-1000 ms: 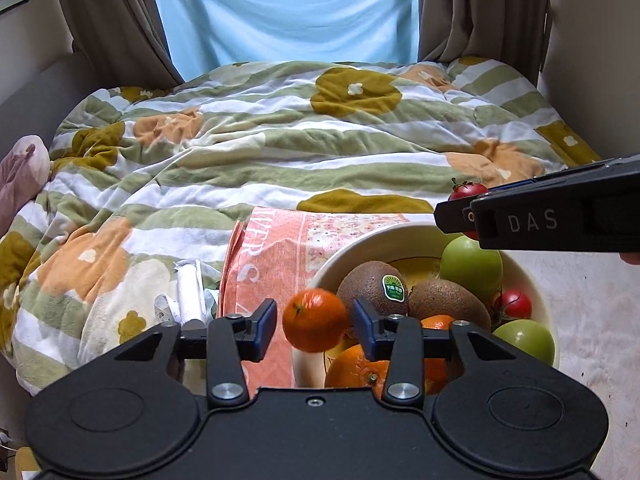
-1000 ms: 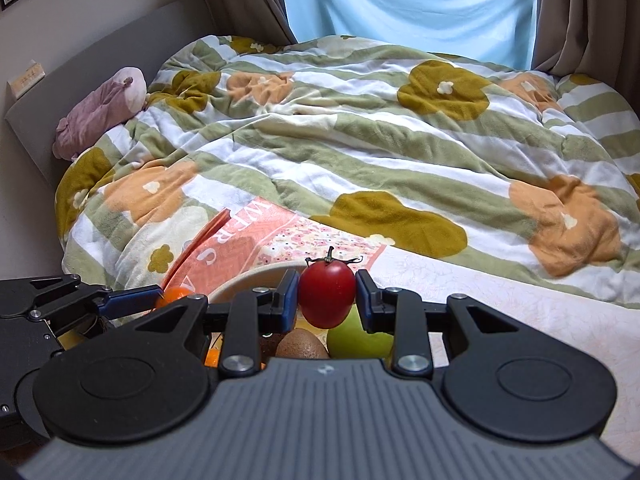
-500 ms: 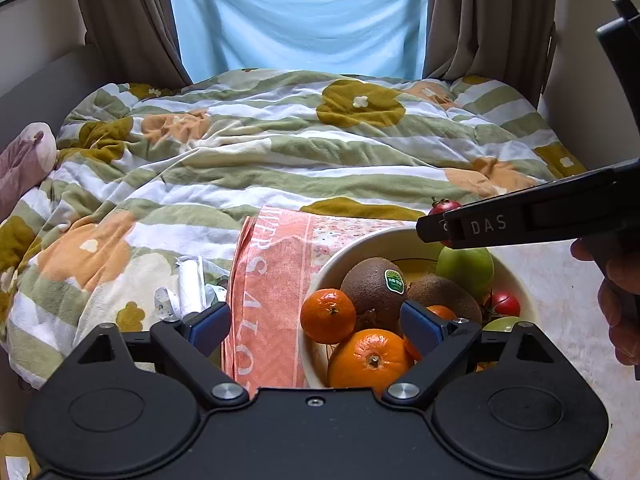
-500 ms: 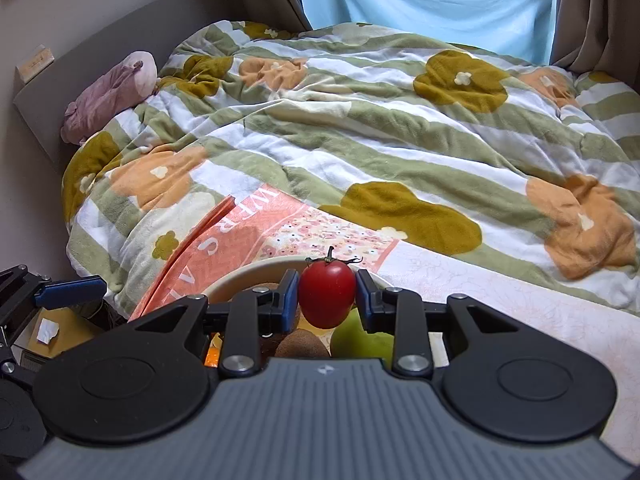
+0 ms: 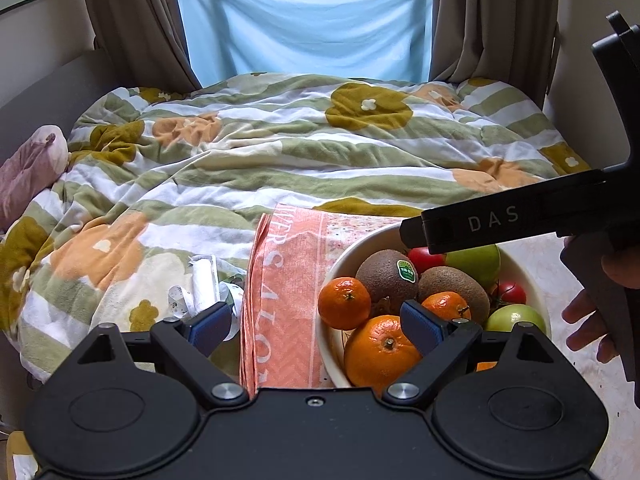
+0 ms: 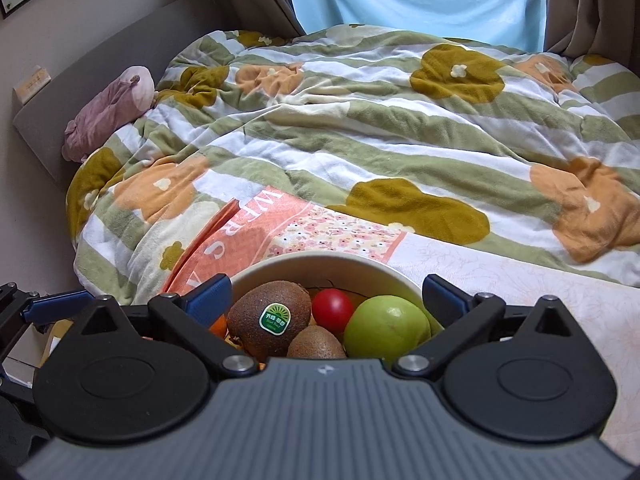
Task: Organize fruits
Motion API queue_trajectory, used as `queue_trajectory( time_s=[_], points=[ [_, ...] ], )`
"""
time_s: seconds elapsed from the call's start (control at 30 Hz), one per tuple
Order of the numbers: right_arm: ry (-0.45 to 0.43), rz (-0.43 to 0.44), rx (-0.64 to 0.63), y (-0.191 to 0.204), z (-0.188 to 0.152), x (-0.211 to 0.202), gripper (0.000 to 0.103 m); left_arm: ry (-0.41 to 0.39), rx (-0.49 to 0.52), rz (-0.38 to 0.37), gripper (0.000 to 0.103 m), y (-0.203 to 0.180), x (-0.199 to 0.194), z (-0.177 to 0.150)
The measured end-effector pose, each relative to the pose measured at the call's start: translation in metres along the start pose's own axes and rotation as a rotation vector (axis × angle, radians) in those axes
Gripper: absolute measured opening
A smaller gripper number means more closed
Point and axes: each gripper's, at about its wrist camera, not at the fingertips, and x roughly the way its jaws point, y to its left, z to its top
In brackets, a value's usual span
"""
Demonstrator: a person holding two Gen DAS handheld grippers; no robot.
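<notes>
Now both tongs stand spread and empty: the right gripper (image 6: 324,292), its jaws just opened, hangs over the bowl (image 6: 256,272), where the tomato (image 6: 332,309) lies below between kiwi (image 6: 269,316) and apple (image 6: 386,328). The left gripper (image 5: 316,326) (also just opened) has the small orange (image 5: 344,303) just ahead. Lifting the right one straight up would avoid nudging the pile.

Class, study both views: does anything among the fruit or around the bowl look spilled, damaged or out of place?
Nothing stands out. The kiwis, tomato, green apple and oranges all sit inside the bowl, none spilled or visibly damaged.
</notes>
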Motion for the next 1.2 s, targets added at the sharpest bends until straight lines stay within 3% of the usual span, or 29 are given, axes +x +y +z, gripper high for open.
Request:
queue_trajectory(
  time_s=[0.27,0.57,0.87,1.2],
  points=[
    [-0.077,-0.032,-0.012,0.007,-0.002,-0.052,0.103,-0.060,0.017,0.021,0.094,-0.008,-0.036,0.005],
    [-0.214,-0.073,-0.028,-0.004,-0.021,-0.175,0.103,-0.203,0.026,0.059,0.094,-0.049,-0.121,0.006],
    [-0.306,-0.189,0.013,-0.036,-0.076,-0.303,0.103,-0.316,0.048,0.015,0.094,-0.112,-0.208,-0.008],
    [-0.291,-0.330,0.081,-0.048,-0.159,-0.392,0.103,-0.320,0.040,-0.006,0.095,-0.140,-0.269,-0.046]
  ],
)
